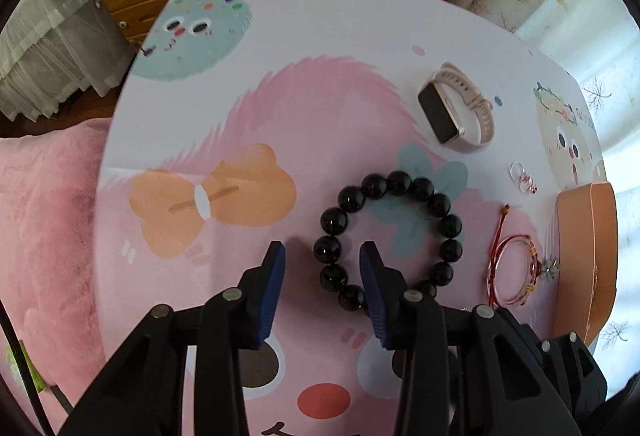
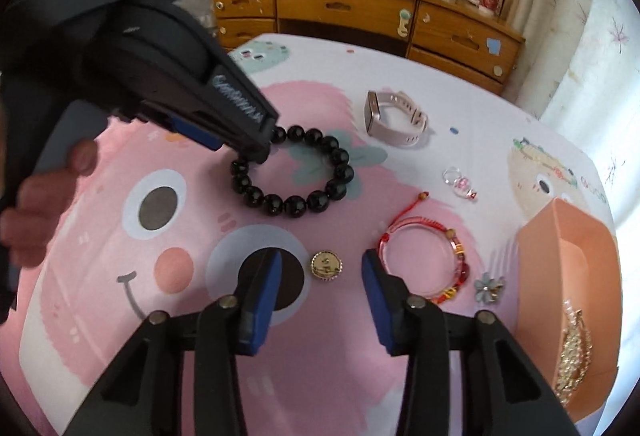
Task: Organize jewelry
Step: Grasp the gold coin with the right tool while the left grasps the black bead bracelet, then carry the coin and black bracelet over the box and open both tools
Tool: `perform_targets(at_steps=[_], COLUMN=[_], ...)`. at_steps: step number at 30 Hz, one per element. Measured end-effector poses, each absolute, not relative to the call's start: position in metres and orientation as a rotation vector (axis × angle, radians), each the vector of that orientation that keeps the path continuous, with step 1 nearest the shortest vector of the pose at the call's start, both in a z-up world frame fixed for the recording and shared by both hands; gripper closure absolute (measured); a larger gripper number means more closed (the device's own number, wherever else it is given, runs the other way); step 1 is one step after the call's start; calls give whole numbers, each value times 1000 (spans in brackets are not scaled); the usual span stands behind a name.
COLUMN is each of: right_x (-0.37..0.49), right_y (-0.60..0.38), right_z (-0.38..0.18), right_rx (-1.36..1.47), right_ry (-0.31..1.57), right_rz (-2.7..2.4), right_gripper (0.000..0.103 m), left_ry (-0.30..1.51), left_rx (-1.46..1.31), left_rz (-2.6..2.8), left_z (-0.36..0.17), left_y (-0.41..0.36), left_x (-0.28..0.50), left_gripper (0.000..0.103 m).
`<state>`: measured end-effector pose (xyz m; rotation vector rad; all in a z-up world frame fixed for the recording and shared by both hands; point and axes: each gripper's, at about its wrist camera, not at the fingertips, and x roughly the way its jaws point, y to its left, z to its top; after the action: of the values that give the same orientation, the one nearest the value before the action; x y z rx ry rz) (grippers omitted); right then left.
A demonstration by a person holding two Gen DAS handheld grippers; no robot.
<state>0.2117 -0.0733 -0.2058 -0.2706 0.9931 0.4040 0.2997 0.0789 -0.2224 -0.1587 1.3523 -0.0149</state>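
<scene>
Jaws apart on both grippers: left gripper (image 1: 322, 251) straddles the black bead bracelet (image 1: 390, 238) on the counter (image 1: 328, 20), right gripper (image 2: 322, 263) brackets the gold ring (image 2: 326, 266), which probably skids away if nudged

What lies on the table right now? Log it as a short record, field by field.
left tool: open, astride the glossy black bead bracelet
right tool: open, round gold charm in its gap, untouched
loose: pink-strap smartwatch, red cord bracelet
orange cardboard box: open, gold chain inside
</scene>
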Motion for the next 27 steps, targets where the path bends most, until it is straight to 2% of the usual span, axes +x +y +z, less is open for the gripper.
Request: perform_targets(at_steps=[4,11,13,14,15,27], right_x=[215,216,216,217,219,224], right_y=[-74,-68,-68,-68,-69,-88], right_z=[-213,-217,-217,-218,-217,-209], right_rx=[-265,-263,-255,-238,-230,-86], right_ry=[1012,1017,1018,1025,1028,1071], right_rz=[375,376,371,365,363,378], right_gripper=[71,84,84,84,84,84], left_ry=[1335,1317,1316,1317,1319,1281], left_rx=[-154,-111,-101,-101,-127,-294], left_rz=[-34,-64,-60,-55,-70,-120], left_z=[-225,-224,-224,-223,-224,-221], left_y=[82,78,78,76,78,92], left_x=[299,301,302,304,304,288], left_gripper=[72,73,77,87,90,90])
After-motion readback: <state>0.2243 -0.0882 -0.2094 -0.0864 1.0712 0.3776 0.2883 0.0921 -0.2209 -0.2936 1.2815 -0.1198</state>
